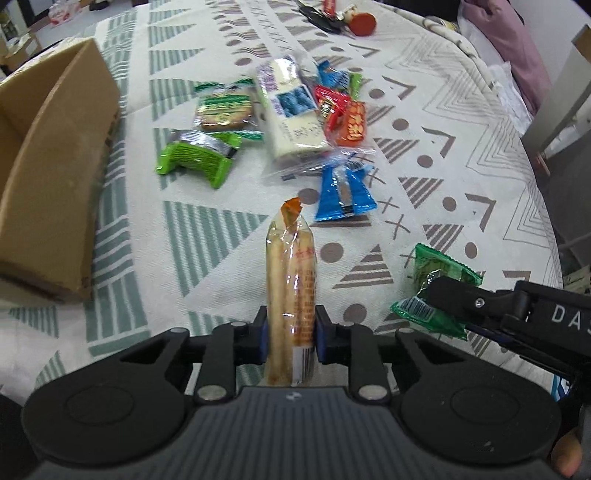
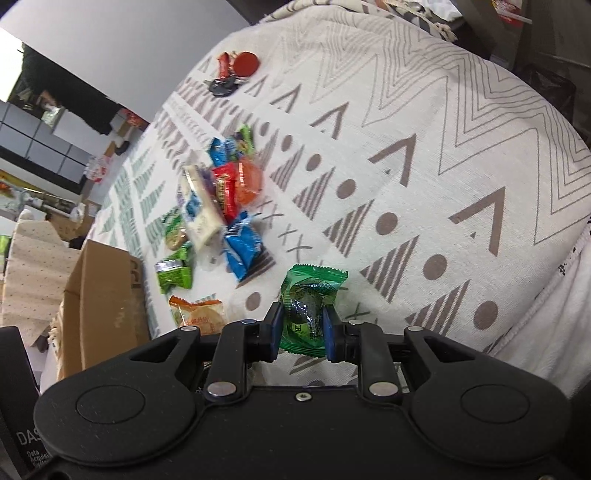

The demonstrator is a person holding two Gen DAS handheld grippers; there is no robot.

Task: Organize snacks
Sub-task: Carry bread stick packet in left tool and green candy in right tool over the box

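Clamped in the left gripper point(image 1: 290, 332), at the bottom centre of the left wrist view, a long clear-wrapped biscuit stick pack point(image 1: 291, 288) stands up between the blue pads, its orange end pointing toward the middle of the frame; the jaws are closed tight on its sides. At the lower right of that view the right gripper point(image 1: 439, 291) reaches in with a green snack packet point(image 1: 436, 273) pinched in its jaws. From the right wrist view, that gripper point(image 2: 303, 332) has the green packet point(image 2: 310, 295) squeezed between its pads, jaws narrowed onto it, low at the centre of the frame. Both are above a table covered by a patterned cloth point(image 1: 443, 110). Beyond them, mid-frame, the loose snacks lie in a heap point(image 1: 288, 110): green, blue, red and orange wrappers around a pale rectangular pack. A cardboard box point(image 1: 48, 177) sits at the left edge, open at the top, apart from the heap. Keys and a red round thing point(image 1: 364, 24) lie at the upper edge
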